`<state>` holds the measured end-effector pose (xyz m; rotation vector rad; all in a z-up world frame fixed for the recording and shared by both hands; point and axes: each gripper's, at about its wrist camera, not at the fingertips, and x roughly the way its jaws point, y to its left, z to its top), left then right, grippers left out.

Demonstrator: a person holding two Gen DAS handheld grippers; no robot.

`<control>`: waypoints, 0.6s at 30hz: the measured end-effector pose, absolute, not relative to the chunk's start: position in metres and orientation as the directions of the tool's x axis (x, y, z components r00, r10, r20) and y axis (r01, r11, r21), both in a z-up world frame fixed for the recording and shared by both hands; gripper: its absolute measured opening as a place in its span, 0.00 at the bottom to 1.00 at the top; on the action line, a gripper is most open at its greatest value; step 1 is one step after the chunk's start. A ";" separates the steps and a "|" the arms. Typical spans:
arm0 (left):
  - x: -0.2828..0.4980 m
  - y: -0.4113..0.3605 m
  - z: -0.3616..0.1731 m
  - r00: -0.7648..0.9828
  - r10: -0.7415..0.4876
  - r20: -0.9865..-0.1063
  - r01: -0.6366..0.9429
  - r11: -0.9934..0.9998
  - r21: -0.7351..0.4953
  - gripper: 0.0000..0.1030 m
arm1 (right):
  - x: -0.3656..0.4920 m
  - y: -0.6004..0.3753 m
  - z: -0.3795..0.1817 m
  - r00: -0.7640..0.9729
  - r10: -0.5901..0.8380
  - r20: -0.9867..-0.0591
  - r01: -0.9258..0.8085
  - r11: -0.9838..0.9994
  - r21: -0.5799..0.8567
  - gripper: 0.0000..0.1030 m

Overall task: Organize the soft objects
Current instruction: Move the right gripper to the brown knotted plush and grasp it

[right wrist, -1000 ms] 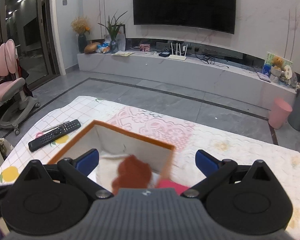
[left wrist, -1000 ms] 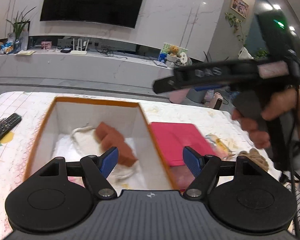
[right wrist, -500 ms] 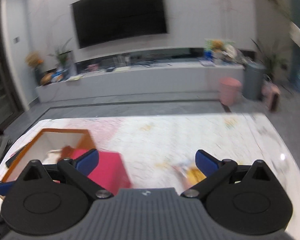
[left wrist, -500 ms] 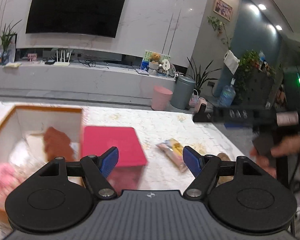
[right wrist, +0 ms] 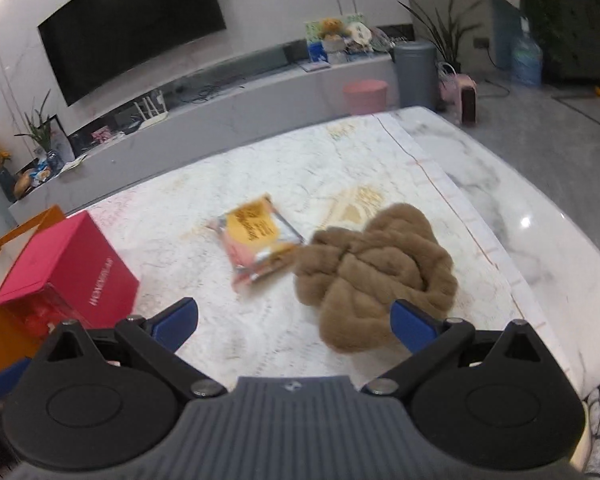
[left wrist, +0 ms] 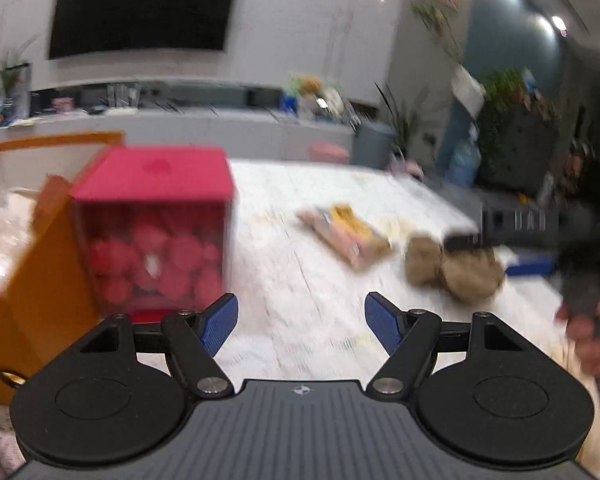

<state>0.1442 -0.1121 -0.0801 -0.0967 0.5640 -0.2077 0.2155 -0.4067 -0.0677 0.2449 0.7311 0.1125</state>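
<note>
Blue ribbed fingers spread beside lumpy brown plush, crinkly packet

1. We see white lettering on the dark-pink side of the red cardboard box with a clear window; it runs diagonally and is too blurred for us to read.
2. We see dark print on the yellow label of the flat clear-wrapped snack packet; the lines are smeared and we cannot make out any word.
3. We see a small emblem stamped at the front of each grey ribbed gripper body; no letters with it.
</note>
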 end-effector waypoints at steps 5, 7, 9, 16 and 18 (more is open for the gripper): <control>0.145 -0.117 -0.098 0.763 -0.249 -0.596 0.186 0.968 -0.167 0.82 | 0.214 -0.418 -0.073 0.746 0.152 -0.649 0.024 0.967 0.254 0.97; 0.145 -0.120 -0.101 0.754 -0.251 -0.608 0.196 0.968 -0.157 0.82 | 0.216 -0.424 -0.079 0.726 0.173 -0.666 0.053 0.951 0.305 0.97; 0.141 -0.121 -0.104 0.757 -0.238 -0.608 0.194 0.971 -0.138 0.82 | 0.220 -0.425 -0.084 0.708 0.162 -0.687 0.084 0.947 0.310 0.97; 0.142 -0.122 -0.107 0.750 -0.233 -0.619 0.192 0.972 -0.134 0.82 | 0.253 -0.406 -0.085 0.739 -0.042 -0.672 0.050 0.999 -0.007 0.97; 0.141 -0.122 -0.105 0.757 -0.238 -0.609 0.199 0.971 -0.132 0.82 | 0.267 -0.395 -0.087 0.712 -0.016 -0.702 -0.083 0.991 -0.106 0.97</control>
